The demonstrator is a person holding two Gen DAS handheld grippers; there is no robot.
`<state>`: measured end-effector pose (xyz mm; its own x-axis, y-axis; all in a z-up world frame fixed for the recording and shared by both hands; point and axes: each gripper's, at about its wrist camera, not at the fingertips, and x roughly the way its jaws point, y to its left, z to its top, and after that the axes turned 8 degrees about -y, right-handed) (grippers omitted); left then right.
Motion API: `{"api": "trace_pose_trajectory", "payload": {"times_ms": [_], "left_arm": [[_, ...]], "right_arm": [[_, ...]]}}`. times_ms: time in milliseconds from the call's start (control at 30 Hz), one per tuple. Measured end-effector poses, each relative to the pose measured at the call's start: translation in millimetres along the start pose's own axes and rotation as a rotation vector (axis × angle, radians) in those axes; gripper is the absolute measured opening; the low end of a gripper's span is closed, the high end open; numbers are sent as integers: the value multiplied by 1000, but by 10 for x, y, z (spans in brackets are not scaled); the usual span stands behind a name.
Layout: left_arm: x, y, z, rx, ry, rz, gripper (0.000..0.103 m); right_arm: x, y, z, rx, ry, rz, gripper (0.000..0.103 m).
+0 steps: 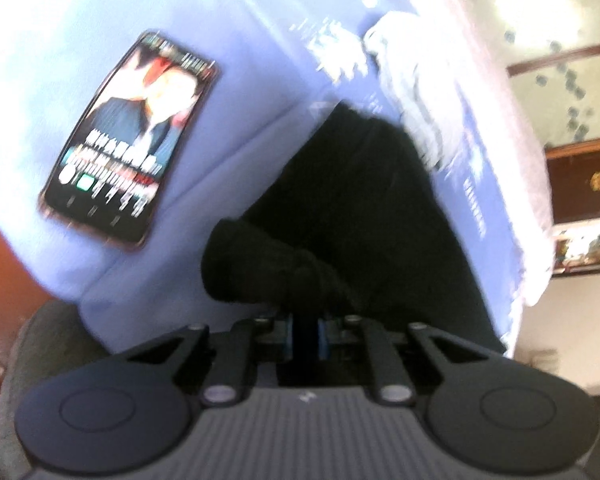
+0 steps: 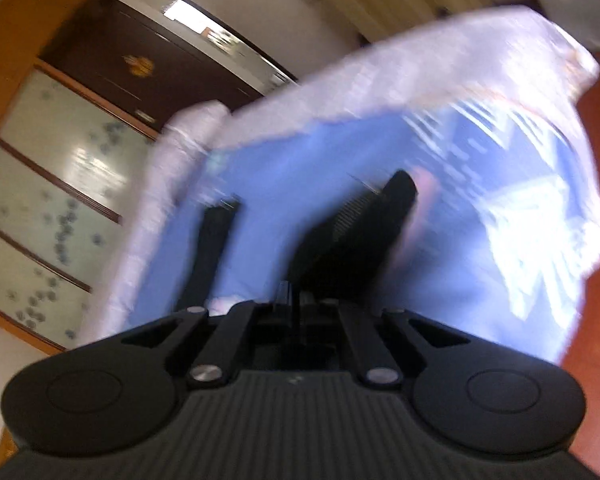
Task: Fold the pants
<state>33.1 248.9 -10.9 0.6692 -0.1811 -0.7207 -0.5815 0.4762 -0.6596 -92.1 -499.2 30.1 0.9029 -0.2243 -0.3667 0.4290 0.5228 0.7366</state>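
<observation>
Nearest the left wrist camera, the left tongs stand together, clamped on a bunched fold of the pants. From that pinch the black pants run away across the blue bed sheet, which covers a bed. Left of the pants a phone lies face up on the sheet, screen lit, near the pants but not touching them. Beyond the pants, toward the far edge of the bed, a pale crumpled cloth lies on the sheet; whether it touches the pants cannot be told, as the view is blurred.

In the right wrist view the right tongs also stand together, and dark fabric rises directly from them; judged to be clamped on the pants, though motion blur leaves the contact itself unclear. A separate dark strip lies to the left on the sheet; it may be the other leg, but this cannot be confirmed. The quilted mattress edge borders the sheet on the left side of this view.

Assessment: the garment appears soft, limp and light, and will sag between grips and crease wherever pinched. Hold is best taken at the waistband corners or hems, with the cloth drawn taut before laying it flat. The phone is a snag hazard during any sweep toward that side.
</observation>
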Motion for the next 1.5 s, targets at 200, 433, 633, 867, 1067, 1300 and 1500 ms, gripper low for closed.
{"api": "trace_pose_trajectory", "payload": {"times_ms": [200, 433, 633, 867, 1067, 1300, 1500], "left_arm": [[203, -380, 416, -20, -47, -62, 9], [861, -850, 904, -1, -87, -57, 9], [1515, -971, 1254, -7, -93, 13, 9], [2140, -929, 1498, -54, -105, 44, 41], [1509, -993, 1401, 91, -157, -4, 66], [527, -665, 984, 150, -240, -73, 75], [656, -422, 323, 178, -72, -131, 83]], "right_arm": [[439, 795, 119, -144, -50, 90, 5], [1543, 1301, 39, -191, -20, 46, 5], [2561, 1749, -231, -276, 32, -17, 5], [3485, 1887, -693, -349, 111, -159, 48], [2827, 1614, -406, -312, 65, -7, 47], [1928, 898, 66, -243, 53, -38, 48], [1926, 588, -127, -177, 138, -50, 51]]}}
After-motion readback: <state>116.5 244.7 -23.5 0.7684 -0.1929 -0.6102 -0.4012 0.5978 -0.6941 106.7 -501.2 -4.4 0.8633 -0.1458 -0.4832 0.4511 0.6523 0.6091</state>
